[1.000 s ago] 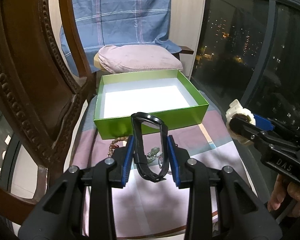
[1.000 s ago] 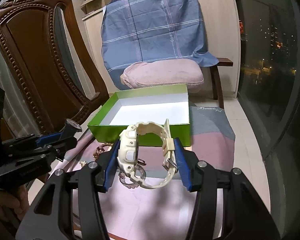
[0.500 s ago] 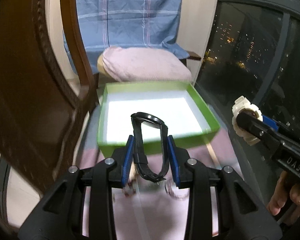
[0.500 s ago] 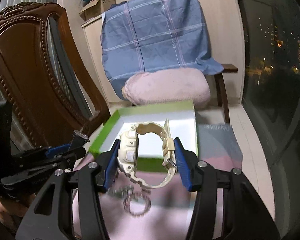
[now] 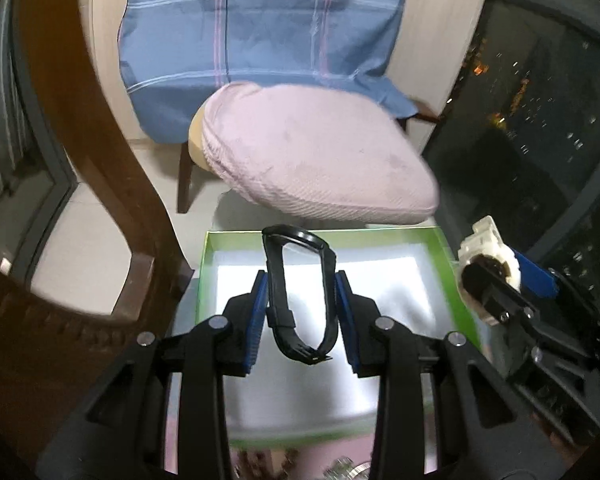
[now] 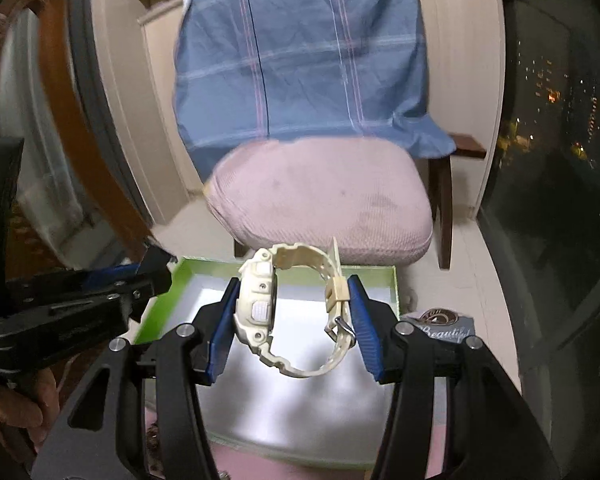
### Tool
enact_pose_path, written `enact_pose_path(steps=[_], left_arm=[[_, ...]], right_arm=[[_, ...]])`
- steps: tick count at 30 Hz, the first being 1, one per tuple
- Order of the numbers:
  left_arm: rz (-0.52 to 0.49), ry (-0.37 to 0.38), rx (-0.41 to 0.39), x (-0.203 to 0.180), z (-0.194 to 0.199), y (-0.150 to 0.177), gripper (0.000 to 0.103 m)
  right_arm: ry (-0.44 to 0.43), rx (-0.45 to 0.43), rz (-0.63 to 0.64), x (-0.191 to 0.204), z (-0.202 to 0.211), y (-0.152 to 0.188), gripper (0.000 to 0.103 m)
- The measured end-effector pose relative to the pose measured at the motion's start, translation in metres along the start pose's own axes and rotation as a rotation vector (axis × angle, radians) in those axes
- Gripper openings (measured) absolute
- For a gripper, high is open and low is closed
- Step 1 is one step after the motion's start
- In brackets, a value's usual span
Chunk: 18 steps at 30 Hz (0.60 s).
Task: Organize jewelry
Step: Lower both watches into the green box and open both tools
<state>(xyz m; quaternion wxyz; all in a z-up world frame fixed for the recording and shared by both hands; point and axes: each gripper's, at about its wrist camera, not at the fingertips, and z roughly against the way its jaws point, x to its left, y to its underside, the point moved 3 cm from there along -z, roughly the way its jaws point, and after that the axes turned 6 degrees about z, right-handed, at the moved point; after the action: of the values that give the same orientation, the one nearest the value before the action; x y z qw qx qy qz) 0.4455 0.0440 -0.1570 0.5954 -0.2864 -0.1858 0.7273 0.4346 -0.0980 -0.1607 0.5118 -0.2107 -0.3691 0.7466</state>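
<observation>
My left gripper is shut on a black watch and holds it over the open green box with a white inside. My right gripper is shut on a cream watch and holds it over the same green box. The right gripper with the cream watch shows at the right of the left wrist view. The left gripper shows at the left of the right wrist view. Some loose jewelry lies on the pink cloth in front of the box.
A chair with a pink cushion and a blue plaid cloth stands just behind the box. A carved wooden chair back rises at the left. A dark window is at the right.
Both grippers have moved forward and up with their watches, from over the pink cloth to over the green box. The box now lies right under the fingers.
</observation>
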Motion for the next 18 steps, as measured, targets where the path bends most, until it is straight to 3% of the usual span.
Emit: enact_pose_path(steps=[7,18], left_arm=[[-0.036,-0.091,0.168,0.005,-0.066,0.009,0.033],[-0.022,-0.112,0.222,0.017,-0.084,0.013,0.036]], right_arm=[[-0.011,0.153,-0.065,-0.003,-0.054,0.014,0.052],[0.036,0.211,-0.076,-0.008,-0.072,0.021,0.052]])
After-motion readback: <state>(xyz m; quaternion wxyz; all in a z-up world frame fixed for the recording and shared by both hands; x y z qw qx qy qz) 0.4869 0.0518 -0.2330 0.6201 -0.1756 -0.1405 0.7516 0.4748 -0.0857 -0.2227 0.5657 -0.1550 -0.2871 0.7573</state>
